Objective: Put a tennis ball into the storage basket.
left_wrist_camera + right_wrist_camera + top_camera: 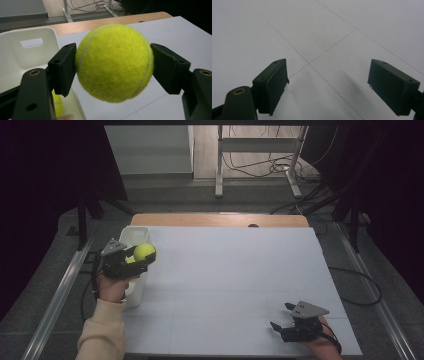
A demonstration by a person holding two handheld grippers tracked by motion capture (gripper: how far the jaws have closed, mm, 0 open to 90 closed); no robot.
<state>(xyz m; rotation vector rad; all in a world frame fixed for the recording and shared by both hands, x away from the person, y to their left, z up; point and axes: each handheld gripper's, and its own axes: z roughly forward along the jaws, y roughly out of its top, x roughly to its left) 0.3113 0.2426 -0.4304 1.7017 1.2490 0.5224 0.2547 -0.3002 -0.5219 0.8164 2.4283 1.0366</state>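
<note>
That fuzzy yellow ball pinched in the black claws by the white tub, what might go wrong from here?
The left gripper holds the fuzzy yellow-green tennis ball only by two small flat pads at its sides, so the round ball might slip out.

It hangs over the rim of the white plastic bin, so a drop could land on the pale grey table and roll away.

Another yellow ball already lies in the bin; a dropped ball may bounce off it.

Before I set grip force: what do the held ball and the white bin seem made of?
Ball: fuzzy yellow-green felt with a pale curved seam, likely over rubber, as on a tennis ball. White bin: smooth moulded plastic by its look, faint sheen, rounded corners, cut-out handle slot.
</note>
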